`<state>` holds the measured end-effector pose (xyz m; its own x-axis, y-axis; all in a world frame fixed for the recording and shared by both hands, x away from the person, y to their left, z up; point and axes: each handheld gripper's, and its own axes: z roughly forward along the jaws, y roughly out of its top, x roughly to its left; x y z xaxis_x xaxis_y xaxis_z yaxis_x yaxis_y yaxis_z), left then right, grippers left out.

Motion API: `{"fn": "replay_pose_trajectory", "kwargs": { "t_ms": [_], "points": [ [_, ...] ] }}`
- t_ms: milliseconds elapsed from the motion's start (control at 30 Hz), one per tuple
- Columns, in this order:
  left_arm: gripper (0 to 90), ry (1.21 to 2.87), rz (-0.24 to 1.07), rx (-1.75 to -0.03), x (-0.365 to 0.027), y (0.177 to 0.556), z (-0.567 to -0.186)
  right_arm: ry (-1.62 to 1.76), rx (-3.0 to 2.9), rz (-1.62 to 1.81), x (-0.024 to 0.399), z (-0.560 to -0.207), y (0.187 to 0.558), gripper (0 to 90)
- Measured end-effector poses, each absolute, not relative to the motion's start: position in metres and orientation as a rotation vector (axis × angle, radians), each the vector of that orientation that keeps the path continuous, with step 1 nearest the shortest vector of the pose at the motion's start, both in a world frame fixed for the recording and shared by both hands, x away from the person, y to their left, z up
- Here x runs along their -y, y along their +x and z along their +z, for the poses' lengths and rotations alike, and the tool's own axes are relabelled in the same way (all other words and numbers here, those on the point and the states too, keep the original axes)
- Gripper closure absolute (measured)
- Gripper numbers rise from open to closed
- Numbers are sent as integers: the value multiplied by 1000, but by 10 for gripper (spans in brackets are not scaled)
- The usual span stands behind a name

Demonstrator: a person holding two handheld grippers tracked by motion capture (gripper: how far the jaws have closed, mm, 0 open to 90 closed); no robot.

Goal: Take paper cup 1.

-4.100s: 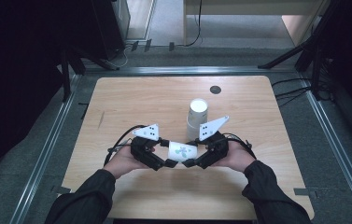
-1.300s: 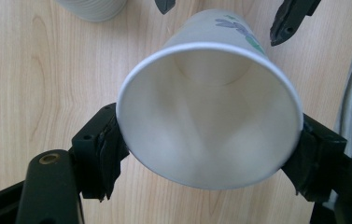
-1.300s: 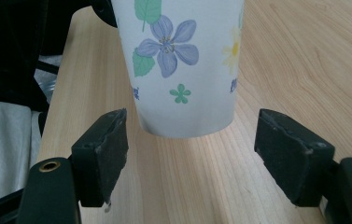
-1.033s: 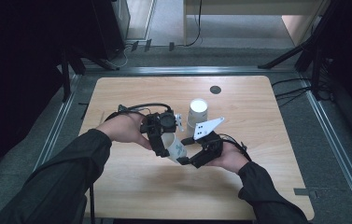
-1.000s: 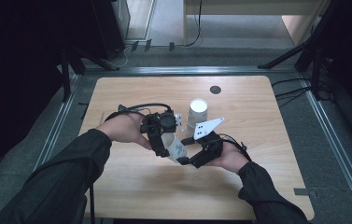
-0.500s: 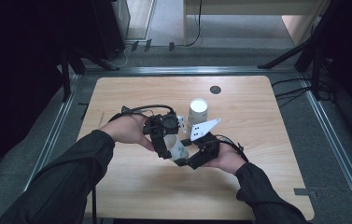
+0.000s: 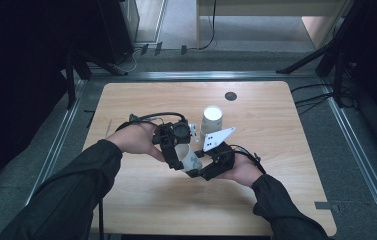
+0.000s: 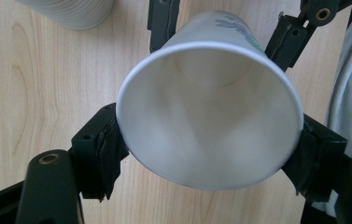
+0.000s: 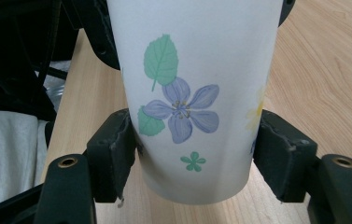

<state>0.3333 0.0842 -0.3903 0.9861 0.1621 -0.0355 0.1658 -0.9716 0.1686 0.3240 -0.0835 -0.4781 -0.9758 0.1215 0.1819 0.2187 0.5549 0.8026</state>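
Between jaws: paper cup (image 7: 190, 159) held over mid tabletop (image 7: 296, 200), tipped on its side.
Left gripper (image 7: 174, 159): I have its jaws pinching the cup near the rim, mouth toward its camera.
Right gripper (image 7: 203, 172): jaws have just been closing, now pressed on the flowered wall near the base.
Step tip: my guess is a handover; I'd keep the squeeze light so the wall doesn't crush, release only one side.
Nearby: cup stack (image 7: 211, 119) just behind, avoid nudging it.
Room: open wood ahead of me and right; edges well apart.
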Motion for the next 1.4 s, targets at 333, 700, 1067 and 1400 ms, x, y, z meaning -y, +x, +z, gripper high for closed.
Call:
{"fn": "replay_pose_trajectory", "kwargs": {
  "t_ms": [333,700,1067,1400],
  "points": [
    [210,2951,-20,-237,-86,334,-390,-296,2689,-1408,83,-477,324,349],
    [132,2908,-31,-293,-93,336,-389,-311,2690,-1412,88,-475,326,349],
    [95,2769,-54,-389,-115,339,-389,-321,2690,-1431,98,-470,329,349],
    [96,2606,-53,-456,-141,335,-398,-338,2680,-1468,106,-466,330,349]
  ]
}}
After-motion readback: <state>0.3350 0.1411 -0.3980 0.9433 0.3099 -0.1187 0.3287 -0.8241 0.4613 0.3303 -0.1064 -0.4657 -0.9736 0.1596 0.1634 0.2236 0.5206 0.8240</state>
